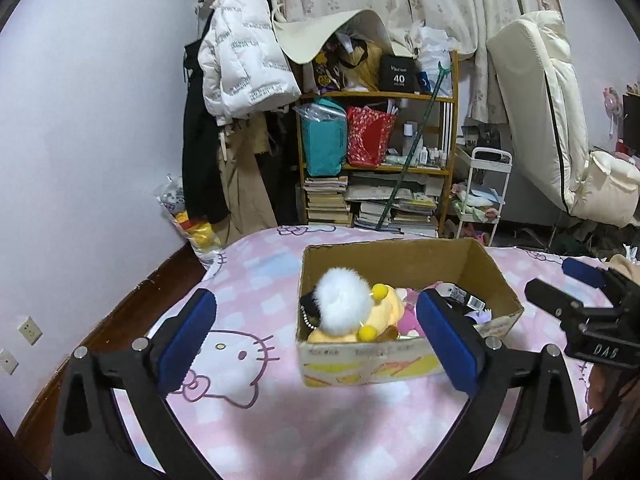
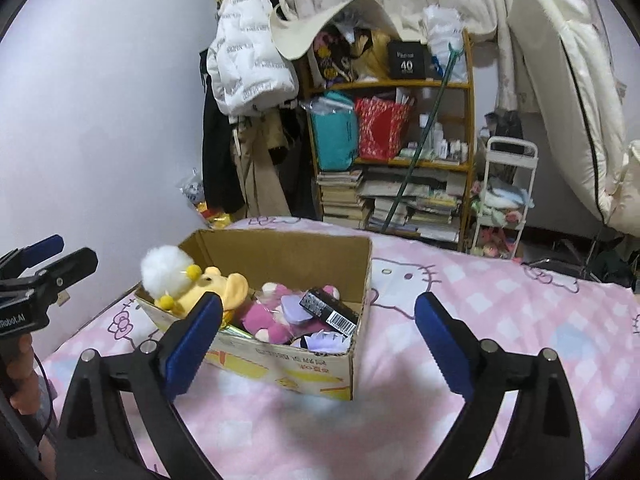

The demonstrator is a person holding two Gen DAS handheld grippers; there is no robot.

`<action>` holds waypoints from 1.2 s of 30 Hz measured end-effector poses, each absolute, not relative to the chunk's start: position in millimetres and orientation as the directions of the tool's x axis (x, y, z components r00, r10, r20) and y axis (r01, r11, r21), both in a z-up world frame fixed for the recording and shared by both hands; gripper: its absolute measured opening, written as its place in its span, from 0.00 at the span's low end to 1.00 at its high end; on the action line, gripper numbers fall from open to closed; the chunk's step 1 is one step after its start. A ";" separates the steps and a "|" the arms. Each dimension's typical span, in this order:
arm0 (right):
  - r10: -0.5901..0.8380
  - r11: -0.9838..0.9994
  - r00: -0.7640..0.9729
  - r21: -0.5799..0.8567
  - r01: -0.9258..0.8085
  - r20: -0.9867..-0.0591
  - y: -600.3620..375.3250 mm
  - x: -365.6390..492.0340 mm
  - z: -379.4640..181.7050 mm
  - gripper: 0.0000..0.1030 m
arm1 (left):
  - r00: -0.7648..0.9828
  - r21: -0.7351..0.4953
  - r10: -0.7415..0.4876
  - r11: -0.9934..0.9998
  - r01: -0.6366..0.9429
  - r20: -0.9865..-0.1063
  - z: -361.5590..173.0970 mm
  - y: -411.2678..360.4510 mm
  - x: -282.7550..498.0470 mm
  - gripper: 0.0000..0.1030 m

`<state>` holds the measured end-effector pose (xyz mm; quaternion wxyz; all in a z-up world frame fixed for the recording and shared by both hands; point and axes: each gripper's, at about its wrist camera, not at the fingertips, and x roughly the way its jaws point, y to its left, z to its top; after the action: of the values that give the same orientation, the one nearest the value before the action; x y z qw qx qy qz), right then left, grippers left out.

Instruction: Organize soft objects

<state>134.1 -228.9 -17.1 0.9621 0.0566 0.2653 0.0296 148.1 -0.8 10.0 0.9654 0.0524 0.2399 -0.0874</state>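
Your left gripper (image 1: 316, 332) hangs low over the pink bedspread (image 1: 248, 280), jaws spread wide and holding nothing, probably pulled back so the box (image 1: 404, 264) stays in view. The box sits on the bed just ahead, open at the top to take toys. A white pom-pom (image 1: 344, 300) and a yellow plush (image 2: 224, 284) pile against its left wall, with a pink plush (image 2: 264, 316) and a black barcoded packet (image 2: 332, 308) beside them. Whatever lies underneath is buried, and the box's printed label is too blurred to read. Your right gripper (image 2: 318, 332) likewise hovers wide open and empty, to the right of the box.
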 end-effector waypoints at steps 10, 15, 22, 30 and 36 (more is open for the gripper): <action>0.071 0.993 0.899 0.113 -0.024 -0.433 -221.9 87.7 9.7 1.00 | 0.892 0.016 -0.143 0.986 0.166 -0.428 22.3 17.5 93.5 0.97; 0.058 0.994 0.911 0.105 -0.016 -0.409 -223.9 63.1 17.2 1.00 | 0.917 0.019 -0.115 0.991 0.132 -0.382 30.0 26.1 70.4 0.97; 0.047 0.994 0.928 0.110 -0.007 -0.369 -227.1 34.8 24.3 1.00 | 0.933 0.047 -0.102 0.991 0.126 -0.344 36.7 28.9 41.9 0.98; 0.046 0.993 0.941 0.121 -0.005 -0.337 -229.5 22.4 15.1 1.00 | 0.955 0.089 -0.066 0.991 0.096 -0.289 27.8 24.9 34.8 0.99; 0.028 0.995 0.941 0.102 0.007 -0.338 -226.6 25.6 10.8 1.00 | 0.950 0.061 -0.073 0.994 0.095 -0.302 25.1 29.2 38.0 0.99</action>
<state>25.6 -226.6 10.8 0.9837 0.0511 0.1723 0.0053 38.0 29.2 25.1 0.9868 0.0373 0.1516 -0.0425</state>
